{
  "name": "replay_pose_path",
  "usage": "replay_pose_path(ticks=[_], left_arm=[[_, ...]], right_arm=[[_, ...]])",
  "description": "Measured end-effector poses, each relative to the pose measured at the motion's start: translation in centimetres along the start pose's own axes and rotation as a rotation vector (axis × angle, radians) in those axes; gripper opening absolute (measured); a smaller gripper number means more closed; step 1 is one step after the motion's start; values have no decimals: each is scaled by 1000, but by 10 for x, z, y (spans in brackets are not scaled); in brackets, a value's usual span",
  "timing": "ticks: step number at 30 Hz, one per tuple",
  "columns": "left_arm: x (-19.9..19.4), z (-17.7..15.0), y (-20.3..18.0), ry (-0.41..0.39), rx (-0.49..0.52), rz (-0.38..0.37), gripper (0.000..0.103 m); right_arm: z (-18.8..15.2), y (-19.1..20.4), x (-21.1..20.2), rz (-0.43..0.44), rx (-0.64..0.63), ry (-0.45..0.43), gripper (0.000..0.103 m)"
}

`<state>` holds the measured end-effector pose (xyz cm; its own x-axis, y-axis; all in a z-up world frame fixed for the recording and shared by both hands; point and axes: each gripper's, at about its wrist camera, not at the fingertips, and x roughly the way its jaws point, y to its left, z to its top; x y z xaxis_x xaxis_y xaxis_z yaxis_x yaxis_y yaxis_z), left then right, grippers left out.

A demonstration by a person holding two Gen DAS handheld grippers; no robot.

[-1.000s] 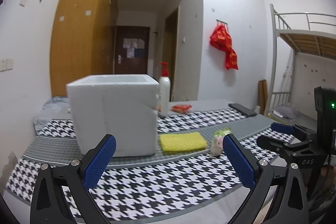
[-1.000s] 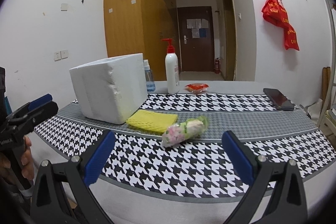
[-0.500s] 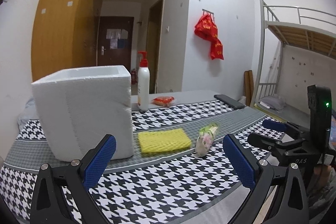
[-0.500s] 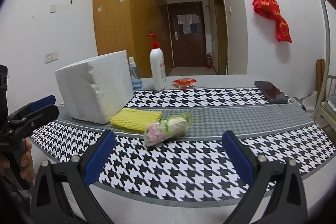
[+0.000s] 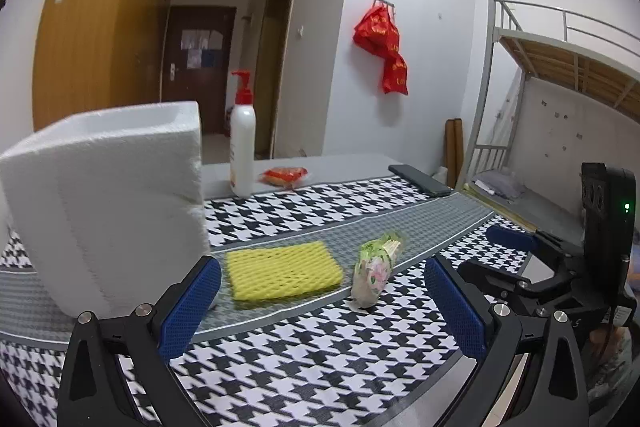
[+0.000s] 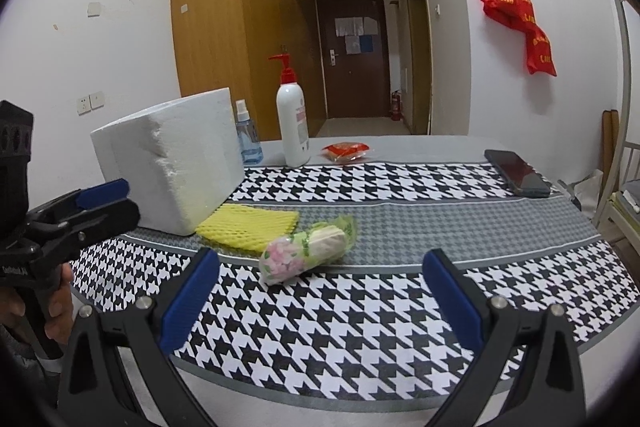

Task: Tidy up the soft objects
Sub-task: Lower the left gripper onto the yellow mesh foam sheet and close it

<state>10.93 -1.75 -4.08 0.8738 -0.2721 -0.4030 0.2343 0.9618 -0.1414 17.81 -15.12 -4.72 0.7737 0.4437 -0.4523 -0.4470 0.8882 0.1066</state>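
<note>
**Both grippers wide, nothing picked up yet**

The left gripper hangs with its jaws spread wide and empty, and so does the right gripper. Neither touches anything. On the grey band of the tablecloth the yellow sponge lies flat just beside the white foam box, with the wrapped roll near it on the other side, apart from both.

What could go wrong? I judge the roll the tricky one: its plastic wrap looks slick, and a pinch near one end could squirt it out or send it rolling toward the table edge. The flat sponge could slide along the cloth, or the cloth could bunch under a fingertip. A low left approach might knock the box.

Hidden: the box's inside barely shows, so what it holds is unclear. The roll's contents are hard to make out.
</note>
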Motion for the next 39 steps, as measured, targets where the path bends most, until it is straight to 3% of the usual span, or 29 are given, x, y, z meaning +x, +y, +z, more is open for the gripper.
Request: replay_pose_path(ticks=[7,13,17,25,30,39], left_arm=[[28,0,5,96,-39,-31,102],[51,4,5,180,-61,37,102],[69,7,6,241,-61,4,102],[94,12,16,289,-81,1,101],[101,10,24,314,-72,56,99],[114,3,23,360,-7,91,93]], right_arm=[[0,-6,11,-16,5,38,103],[3,-7,17,-10,5,59,103],[4,-10,24,-39,-4,81,103],[4,-10,30,-14,17,103,103],[3,-3,41,1,-2,140,103],[2,9,56,5,-48,193,103]])
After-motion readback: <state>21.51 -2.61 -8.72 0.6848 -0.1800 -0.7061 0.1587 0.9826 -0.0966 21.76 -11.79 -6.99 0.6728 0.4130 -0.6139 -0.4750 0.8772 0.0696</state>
